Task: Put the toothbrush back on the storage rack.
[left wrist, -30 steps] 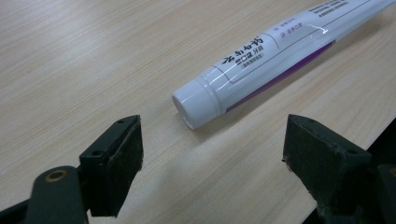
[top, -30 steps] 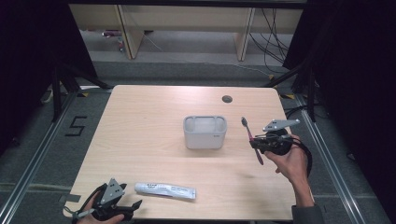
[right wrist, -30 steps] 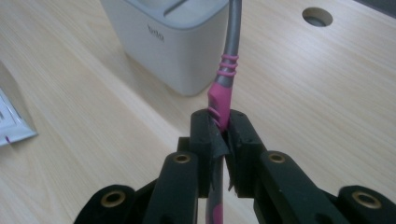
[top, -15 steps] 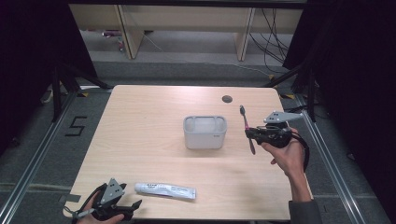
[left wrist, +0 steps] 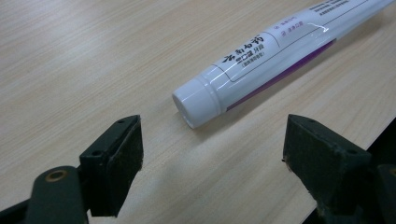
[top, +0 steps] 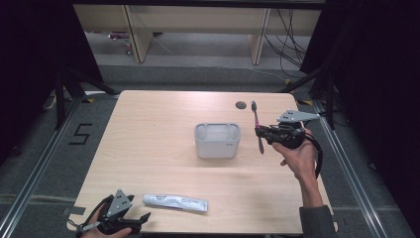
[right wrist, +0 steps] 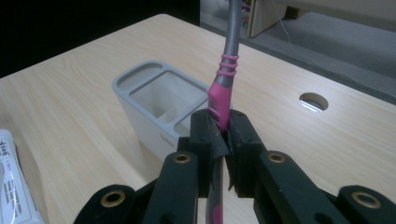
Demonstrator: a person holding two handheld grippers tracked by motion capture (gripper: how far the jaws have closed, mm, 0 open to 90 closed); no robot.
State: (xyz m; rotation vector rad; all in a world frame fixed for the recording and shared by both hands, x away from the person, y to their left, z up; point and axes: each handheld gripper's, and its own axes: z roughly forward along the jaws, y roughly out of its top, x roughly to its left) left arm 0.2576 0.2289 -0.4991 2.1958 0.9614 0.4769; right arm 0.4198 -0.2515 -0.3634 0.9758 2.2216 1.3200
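My right gripper (top: 261, 132) (right wrist: 220, 133) is shut on a pink and grey toothbrush (top: 257, 126) (right wrist: 224, 79), held above the table to the right of a grey holder (top: 217, 140) (right wrist: 156, 105) with open compartments. The brush stands roughly upright with its head end away from me. At the table's near left corner my left gripper (top: 143, 219) (left wrist: 212, 147) rests open, its jaws wide apart. Just beyond its fingertips lies a white toothpaste tube (top: 176, 202) (left wrist: 275, 51), with the cap pointing at the gripper and not touched.
A round cable hole (top: 241, 104) (right wrist: 313, 101) sits in the wooden tabletop (top: 158, 129) behind the holder. Shelving and cables stand past the far edge. Metal rails run along both sides of the table.
My right gripper has carried the toothbrush up and to the left, closer to the holder, and the brush has turned more upright. The left gripper and the tube have stayed put.
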